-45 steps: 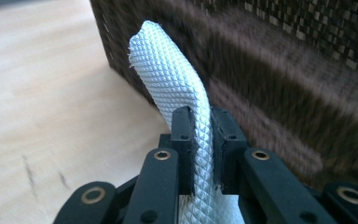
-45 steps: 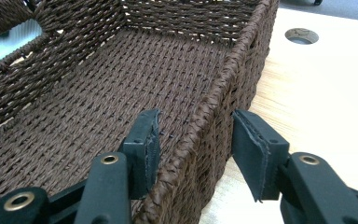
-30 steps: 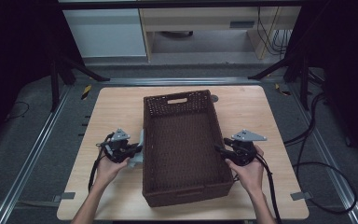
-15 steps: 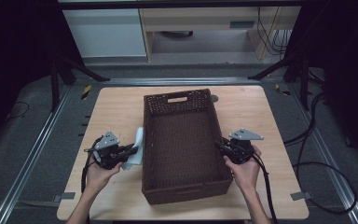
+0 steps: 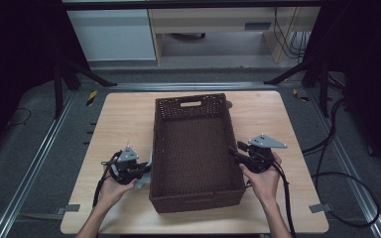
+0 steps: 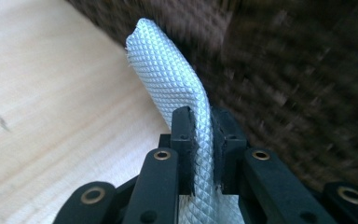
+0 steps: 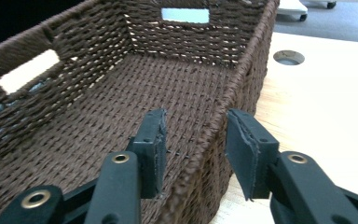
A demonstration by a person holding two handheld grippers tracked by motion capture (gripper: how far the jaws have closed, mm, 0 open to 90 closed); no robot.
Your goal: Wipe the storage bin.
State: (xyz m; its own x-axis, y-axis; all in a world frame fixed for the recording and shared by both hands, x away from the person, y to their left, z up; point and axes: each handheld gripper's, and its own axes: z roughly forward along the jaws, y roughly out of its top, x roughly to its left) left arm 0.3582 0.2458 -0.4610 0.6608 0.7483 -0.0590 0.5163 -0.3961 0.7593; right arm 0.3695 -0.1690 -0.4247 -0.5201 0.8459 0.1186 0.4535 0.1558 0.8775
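**Wicker basket straddled at its rim; white strip clamped beside it**

The brown wicker basket (image 5: 194, 148) stands on the middle of the wooden table (image 5: 119, 124), its long axis running away from the person. It is rectangular, with a cut-out handle slot in the far end wall and another in the near end wall. Its woven floor is bare.

The right gripper (image 7: 193, 140) sits at the basket's right long wall, near the person's end. In the right gripper view one jaw stands inside the basket and the other outside it, so the wall's rim passes between them. The jaws have just been opening: they stand apart, with a visible gap between each pad and the weave, and do not press on the wall. In the high view the right hand (image 5: 263, 178) holds this gripper level, pointing leftward at the basket.

The left gripper (image 6: 204, 140) is closed on a white textured strip (image 6: 168, 74). Its two pads press the strip from both sides. The strip rises out of the jaws, bends, and ends at a free tip close against the basket's left outer wall; whether the tip touches the weave cannot be told. In the high view the left hand (image 5: 111, 183) rests on the table just left of the basket.

A round hole (image 7: 288, 57) in the tabletop lies beyond the basket's far right corner.
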